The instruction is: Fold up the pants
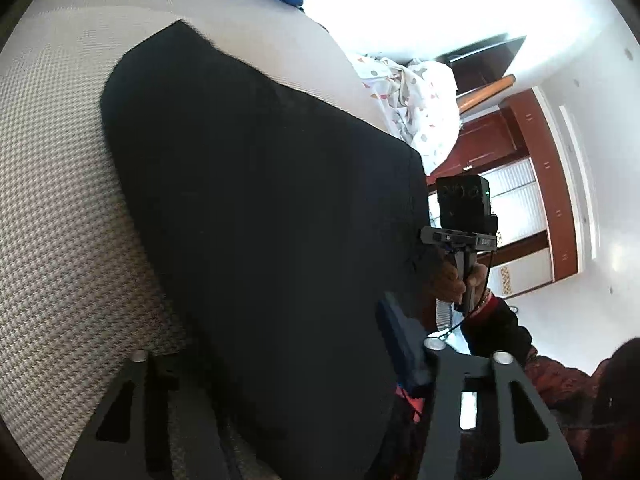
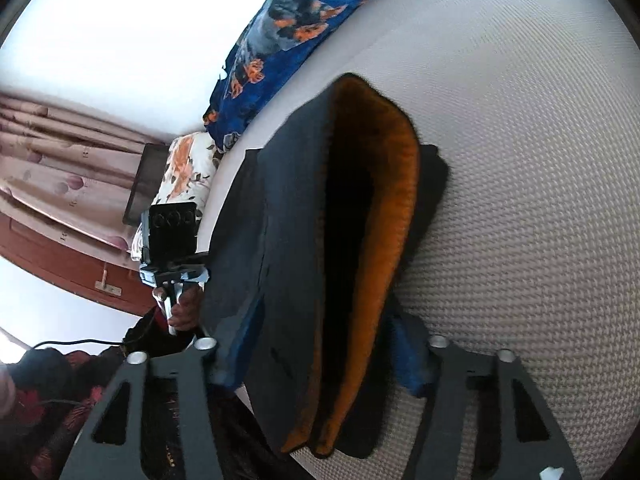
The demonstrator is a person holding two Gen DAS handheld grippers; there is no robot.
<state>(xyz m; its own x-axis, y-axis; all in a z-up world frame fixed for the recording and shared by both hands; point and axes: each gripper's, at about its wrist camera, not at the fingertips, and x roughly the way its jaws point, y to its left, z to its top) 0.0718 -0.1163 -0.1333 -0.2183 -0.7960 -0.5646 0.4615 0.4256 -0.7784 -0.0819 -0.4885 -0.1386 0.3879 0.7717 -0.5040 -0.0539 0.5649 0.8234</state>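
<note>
daylight floods in hard, and the ceiling burns out to blank white in both views. the dark pants swallow all detail in the left view. fisheye bending curves the mattress, corners go black, and near edges look soft.

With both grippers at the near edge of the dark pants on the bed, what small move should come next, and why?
Probably lift the near edge a little. The pants lie on the bed cover with the orange lining showing, and both the left gripper and right gripper have the cloth between their jaws, so a small lift would test the hold.
</note>
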